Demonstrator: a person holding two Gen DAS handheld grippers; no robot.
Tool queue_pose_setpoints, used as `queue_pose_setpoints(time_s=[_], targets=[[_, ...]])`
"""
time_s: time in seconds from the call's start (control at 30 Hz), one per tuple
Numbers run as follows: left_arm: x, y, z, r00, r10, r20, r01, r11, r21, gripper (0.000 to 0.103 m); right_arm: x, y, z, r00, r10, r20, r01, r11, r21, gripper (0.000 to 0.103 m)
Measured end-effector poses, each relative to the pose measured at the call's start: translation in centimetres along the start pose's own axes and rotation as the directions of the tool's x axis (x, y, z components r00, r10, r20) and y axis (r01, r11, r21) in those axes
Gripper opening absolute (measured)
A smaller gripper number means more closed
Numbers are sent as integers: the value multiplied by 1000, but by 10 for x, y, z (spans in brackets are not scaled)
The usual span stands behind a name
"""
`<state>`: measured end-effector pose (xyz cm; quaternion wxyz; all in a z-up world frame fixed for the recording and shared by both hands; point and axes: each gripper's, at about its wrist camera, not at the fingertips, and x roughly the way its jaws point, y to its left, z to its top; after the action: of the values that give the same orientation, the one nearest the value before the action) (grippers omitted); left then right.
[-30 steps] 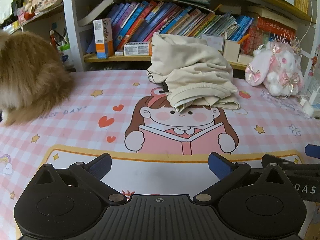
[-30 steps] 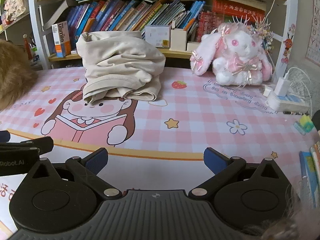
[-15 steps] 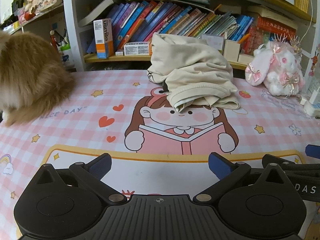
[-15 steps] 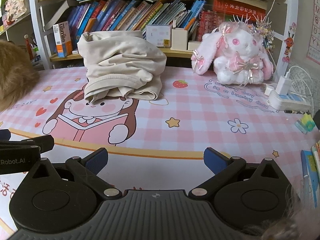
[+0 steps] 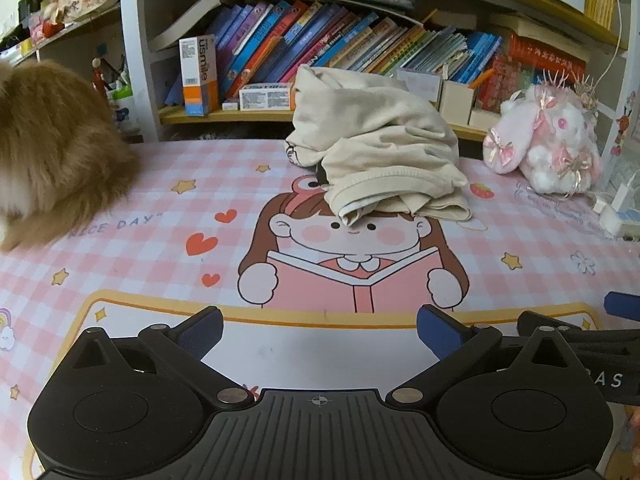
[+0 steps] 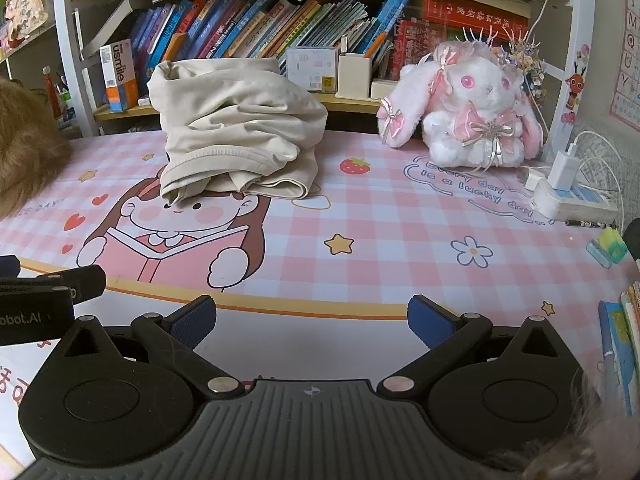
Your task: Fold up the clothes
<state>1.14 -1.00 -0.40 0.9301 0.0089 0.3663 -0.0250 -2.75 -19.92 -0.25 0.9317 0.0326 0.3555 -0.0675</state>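
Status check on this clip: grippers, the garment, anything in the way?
Left gripper open, empty; right gripper open, empty. Beige garment heaped on mat, untouched. Path clear; furry animal left, plush bunny right.

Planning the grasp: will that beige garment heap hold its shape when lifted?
Probably not. The beige garment sits crumpled in soft folds, so it likely goes floppy and unfurls. Loose hems hang at the front, so a single pinch may lift only one layer. Looks light.
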Motion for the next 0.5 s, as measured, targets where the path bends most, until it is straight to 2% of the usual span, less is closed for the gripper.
queue_pose_setpoints(time_s=[0.5], targets=[[4, 0, -2, 1000, -24, -13, 24, 1000, 1, 103, 3, 1, 0, 999, -36, -15, 36, 999, -13, 103]])
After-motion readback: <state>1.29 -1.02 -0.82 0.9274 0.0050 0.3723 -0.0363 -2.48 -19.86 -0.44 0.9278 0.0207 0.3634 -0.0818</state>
